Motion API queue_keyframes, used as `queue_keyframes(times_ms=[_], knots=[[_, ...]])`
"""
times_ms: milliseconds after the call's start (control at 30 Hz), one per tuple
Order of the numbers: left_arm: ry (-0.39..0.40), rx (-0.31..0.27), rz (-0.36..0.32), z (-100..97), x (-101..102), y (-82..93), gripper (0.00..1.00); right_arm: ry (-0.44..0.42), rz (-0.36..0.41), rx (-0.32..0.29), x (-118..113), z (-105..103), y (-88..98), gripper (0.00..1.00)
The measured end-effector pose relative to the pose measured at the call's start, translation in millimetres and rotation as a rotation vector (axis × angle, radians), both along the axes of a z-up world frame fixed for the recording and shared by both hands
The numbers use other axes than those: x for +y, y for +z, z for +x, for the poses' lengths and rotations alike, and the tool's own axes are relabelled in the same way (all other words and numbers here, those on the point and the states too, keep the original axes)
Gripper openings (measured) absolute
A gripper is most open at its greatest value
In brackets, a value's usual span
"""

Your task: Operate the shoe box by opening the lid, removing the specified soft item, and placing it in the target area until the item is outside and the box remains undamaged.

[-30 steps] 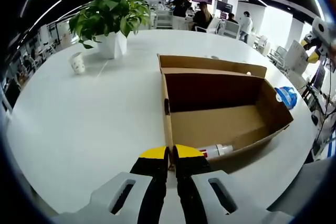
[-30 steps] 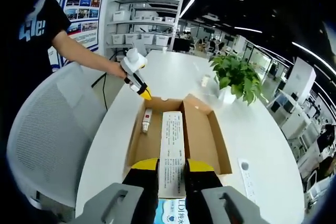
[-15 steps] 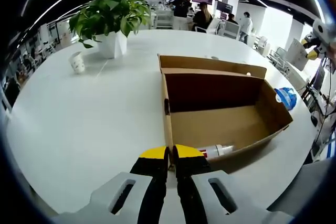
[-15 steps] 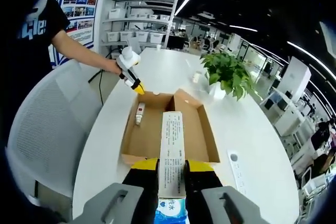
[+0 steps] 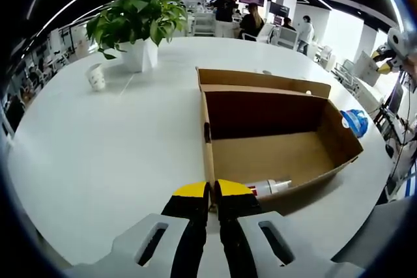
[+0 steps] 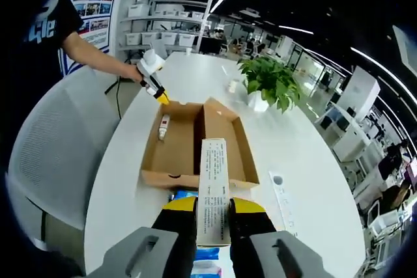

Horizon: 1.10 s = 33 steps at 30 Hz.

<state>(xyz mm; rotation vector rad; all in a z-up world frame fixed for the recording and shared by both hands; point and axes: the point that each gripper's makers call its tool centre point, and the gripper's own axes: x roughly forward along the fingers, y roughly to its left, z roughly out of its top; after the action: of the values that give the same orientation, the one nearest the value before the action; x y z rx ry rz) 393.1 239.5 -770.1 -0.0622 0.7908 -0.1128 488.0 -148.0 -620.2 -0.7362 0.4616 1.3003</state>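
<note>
**Soft pack lifted clear, box wall pinned**

Right gripper view, nearest: right gripper (image 6: 214, 216) has its jaws clamped on the tissue pack (image 6: 214, 187), a long white printed pack held above the table (image 6: 313, 180), on the near side of the shoe box (image 6: 195, 144). Below the pack, something blue lies on the table just beside the box's near wall; cannot tell what.

Left gripper view: left gripper (image 5: 213, 194) jaws are closed on the near corner edge of the shoe box wall (image 5: 208, 161), steadying it. Lid is folded back, box open. A white tube (image 5: 267, 187) lies on the box floor close to that corner.

Farther: paper cup (image 5: 96, 77), potted plant (image 5: 135, 21), a white strip (image 6: 281, 190) on the table beside the box.

Judgement: item is out; placing remains.

Risks:
- Pack is gripped near one end; it may sag or slip on lowering.
- A pull by the left gripper on thin cardboard could tear or crease the wall.
- Set-down may land on the blue object.
</note>
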Motion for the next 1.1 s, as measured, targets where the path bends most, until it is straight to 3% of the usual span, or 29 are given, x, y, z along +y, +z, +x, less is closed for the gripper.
queue_keyframes(times_ms=[767,1100], knots=[[0.000,0.000,0.000,1.9,1,-0.2,0.02,-0.064,-0.097,-0.006,-56,33,-26.3,0.14],[-0.001,0.000,0.003,2.8,1,0.2,0.02,-0.079,-0.144,-0.002,-70,37,-43.2,0.14]])
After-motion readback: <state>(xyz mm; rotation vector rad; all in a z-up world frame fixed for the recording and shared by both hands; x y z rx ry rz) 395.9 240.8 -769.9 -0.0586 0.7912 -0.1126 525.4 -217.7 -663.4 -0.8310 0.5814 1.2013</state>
